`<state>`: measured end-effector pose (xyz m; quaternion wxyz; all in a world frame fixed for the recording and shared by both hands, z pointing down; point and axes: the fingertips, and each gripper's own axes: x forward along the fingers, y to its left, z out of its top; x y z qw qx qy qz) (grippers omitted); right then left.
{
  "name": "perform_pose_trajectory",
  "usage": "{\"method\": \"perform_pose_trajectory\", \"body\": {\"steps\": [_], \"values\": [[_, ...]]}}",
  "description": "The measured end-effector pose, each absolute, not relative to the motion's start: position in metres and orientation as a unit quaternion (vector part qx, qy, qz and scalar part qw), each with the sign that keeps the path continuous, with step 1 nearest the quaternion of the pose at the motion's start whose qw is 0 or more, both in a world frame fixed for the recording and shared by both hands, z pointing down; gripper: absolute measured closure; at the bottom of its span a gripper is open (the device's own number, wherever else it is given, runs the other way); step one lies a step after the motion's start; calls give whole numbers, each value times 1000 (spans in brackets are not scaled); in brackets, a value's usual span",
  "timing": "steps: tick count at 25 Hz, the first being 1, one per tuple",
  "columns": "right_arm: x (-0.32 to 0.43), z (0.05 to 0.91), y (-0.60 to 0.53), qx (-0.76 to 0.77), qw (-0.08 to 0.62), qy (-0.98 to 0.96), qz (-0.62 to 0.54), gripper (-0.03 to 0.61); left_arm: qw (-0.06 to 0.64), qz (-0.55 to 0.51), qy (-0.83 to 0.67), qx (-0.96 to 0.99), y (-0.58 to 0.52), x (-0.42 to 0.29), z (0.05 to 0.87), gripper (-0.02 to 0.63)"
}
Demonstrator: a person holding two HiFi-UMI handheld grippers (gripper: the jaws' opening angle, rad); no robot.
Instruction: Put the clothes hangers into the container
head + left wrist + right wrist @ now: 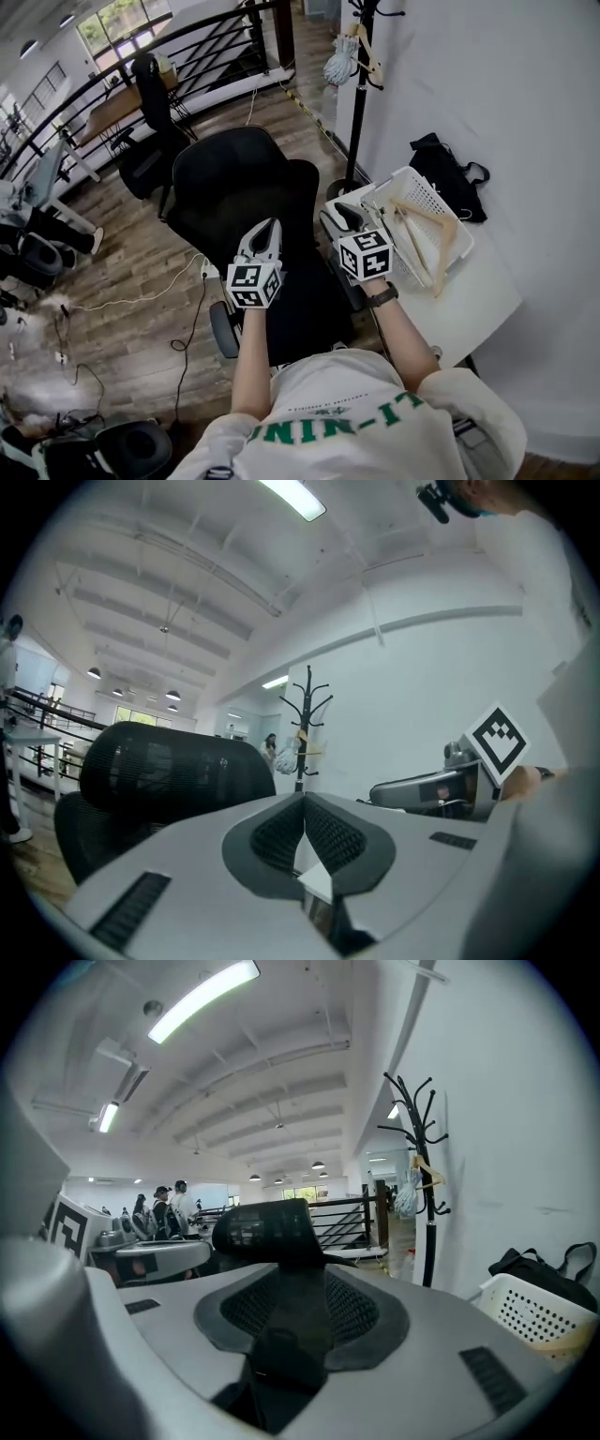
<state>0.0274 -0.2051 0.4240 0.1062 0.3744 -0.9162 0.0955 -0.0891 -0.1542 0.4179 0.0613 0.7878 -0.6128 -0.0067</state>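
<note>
Several wooden hangers [427, 234] lie in the white perforated basket [412, 178] on the table at the right. One more wooden hanger [367, 52] hangs on the black coat rack [361, 94] behind it. Both grippers are held up over the black office chair [234, 187], left of the basket. My left gripper [265, 228] has its pads meeting at the tips [305, 803], with nothing between them. My right gripper [339, 214] sits nearer the basket; its jaws [302, 1279] stand a little apart and hold nothing. The basket's corner [534, 1312] shows at that view's right edge.
The white table [469, 300] stands against the white wall. A black bag [450, 178] lies behind the basket. A white-and-blue bundle [339, 64] hangs on the coat rack. Other chairs, desks, floor cables and a railing fill the left side; people stand far off.
</note>
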Motion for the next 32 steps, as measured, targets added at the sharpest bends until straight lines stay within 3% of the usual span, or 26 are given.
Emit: {"method": "perform_pose_trajectory", "body": {"steps": [5, 20, 32], "values": [[-13, 400, -195, 357, 46, -929, 87, 566, 46, -4, -655, 754, -132, -137, 408, 598], [-74, 387, -152, 328, 31, -944, 35, 565, 24, -4, -697, 717, -93, -194, 403, 600], [-93, 413, -124, 335, 56, -939, 60, 565, 64, 6, -679, 732, -76, -209, 435, 598]]}}
